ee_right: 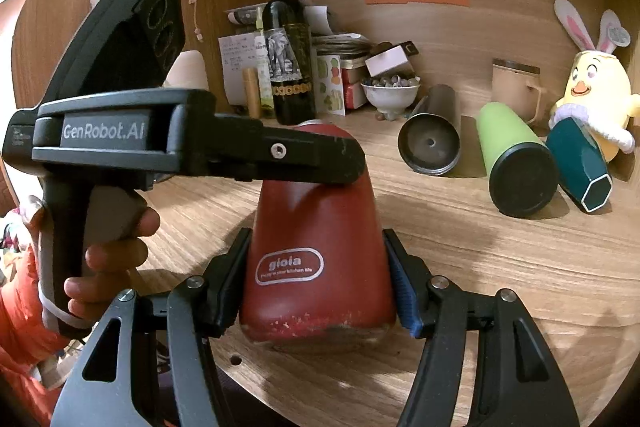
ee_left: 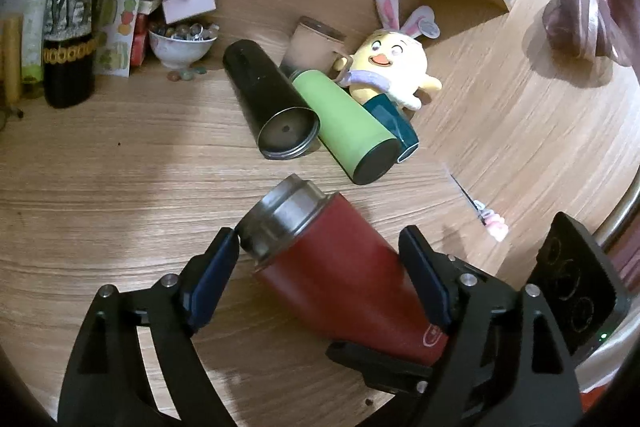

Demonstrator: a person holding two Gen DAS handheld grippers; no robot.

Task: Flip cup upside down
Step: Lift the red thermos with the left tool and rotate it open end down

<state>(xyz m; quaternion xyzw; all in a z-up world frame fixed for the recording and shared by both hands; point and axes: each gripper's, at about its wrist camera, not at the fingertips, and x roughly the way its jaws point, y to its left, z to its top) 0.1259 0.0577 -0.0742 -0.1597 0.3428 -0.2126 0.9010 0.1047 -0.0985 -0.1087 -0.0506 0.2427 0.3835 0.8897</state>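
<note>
The right gripper [ee_right: 320, 283] has its two pads pressed against the sides of the red cup [ee_right: 316, 227] near its base, so it is closed on the cup. The left gripper [ee_left: 320, 267] sits around the same cup [ee_left: 340, 267] with its fingers spread wide: the right pad touches the red body, while the left pad just meets the metal rim, so it brackets the cup more than it clamps it. The cup is tilted, its steel mouth pointing away toward the far side of the wooden table [ee_left: 100, 167], lifted or nearly lifted off the surface.

The main risk, as I judge it, is slip. The cup is tapered and smooth, and the right grip sits low on the body, so the cup could twist or slide out during the turn. If the left gripper lets go unevenly, its pad at the rim could knock the mouth sideways.

Just beyond lie a black flask [ee_left: 268, 107], a green bottle [ee_left: 348, 123] and a dark teal bottle [ee_right: 580, 167]; a dropped cup could roll into them.
</note>
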